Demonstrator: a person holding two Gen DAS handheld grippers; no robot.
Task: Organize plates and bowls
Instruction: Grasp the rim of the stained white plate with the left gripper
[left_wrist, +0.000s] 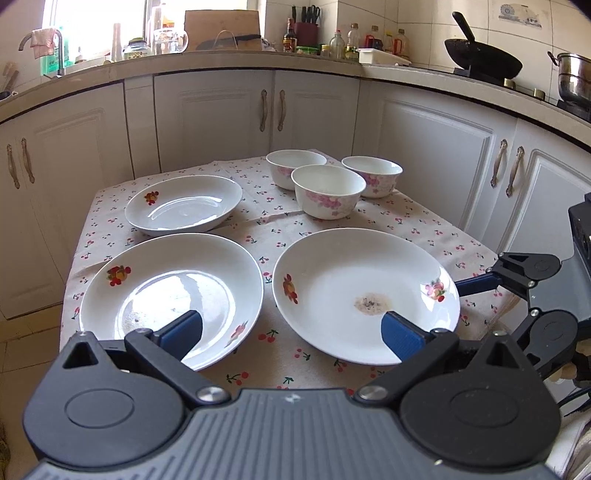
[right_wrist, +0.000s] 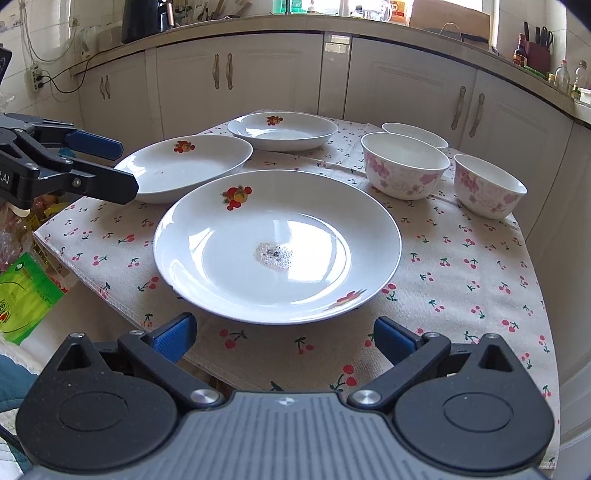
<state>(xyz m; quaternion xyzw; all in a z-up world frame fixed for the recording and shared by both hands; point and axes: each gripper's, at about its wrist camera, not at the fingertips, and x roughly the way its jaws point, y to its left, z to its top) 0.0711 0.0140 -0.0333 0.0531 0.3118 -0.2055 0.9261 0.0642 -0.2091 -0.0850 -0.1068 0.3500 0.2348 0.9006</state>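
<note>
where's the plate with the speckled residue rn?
Front right of the table in the left wrist view: the stained plate sits beside another plate, bowls behind; right tool faces it.

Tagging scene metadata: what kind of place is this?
Most likely a home kitchen: white cabinets under a counter, a black wok on the stove, a faucet by the window, and a small table with a cherry-print cloth.

Bright window daylight — glare on plates, fisheye-bent edges.
</note>
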